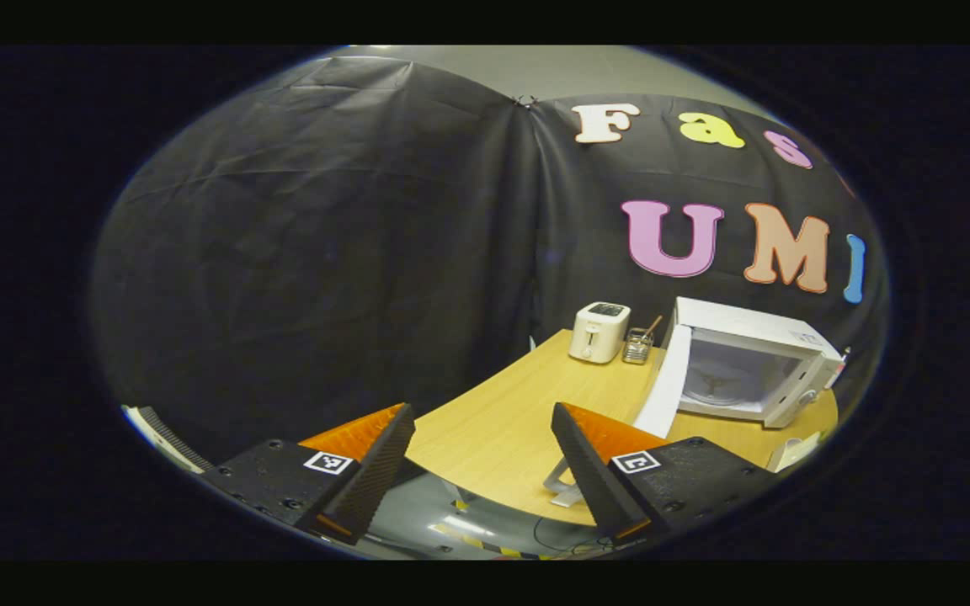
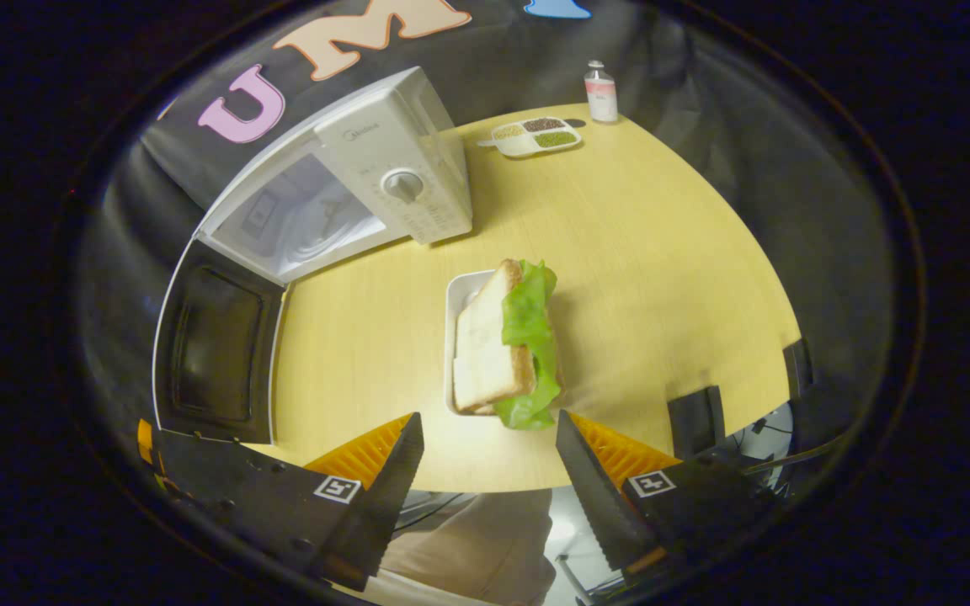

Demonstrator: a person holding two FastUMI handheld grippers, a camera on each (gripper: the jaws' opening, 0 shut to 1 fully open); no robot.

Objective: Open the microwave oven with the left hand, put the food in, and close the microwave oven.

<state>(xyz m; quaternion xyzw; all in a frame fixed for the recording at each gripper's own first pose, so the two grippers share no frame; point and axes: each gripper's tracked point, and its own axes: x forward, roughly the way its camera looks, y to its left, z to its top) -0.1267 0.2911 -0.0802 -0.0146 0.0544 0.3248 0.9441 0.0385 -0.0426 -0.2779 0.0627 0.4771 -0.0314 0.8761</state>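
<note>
The white microwave oven (image 2: pixel 384 168) stands at the back of the round wooden table (image 2: pixel 662 278), its door (image 2: pixel 211 349) swung wide open and the cavity showing a glass turntable (image 1: pixel 716 379). A sandwich with lettuce (image 2: pixel 506 345) lies on a small white plate (image 2: pixel 460 290) in front of the oven. My right gripper (image 2: pixel 485 459) is open, just short of the sandwich, touching nothing. My left gripper (image 1: pixel 481 446) is open too, held off the table's left edge, well away from the microwave oven (image 1: pixel 754 358) and its open door (image 1: pixel 666 383).
A white toaster (image 1: pixel 599 331) and a small glass holder (image 1: pixel 638 343) stand left of the oven. A divided dish of grains (image 2: pixel 535 136) and a small bottle (image 2: pixel 600 91) sit at the table's far side. A dark chair (image 2: pixel 695 421) is at the near edge.
</note>
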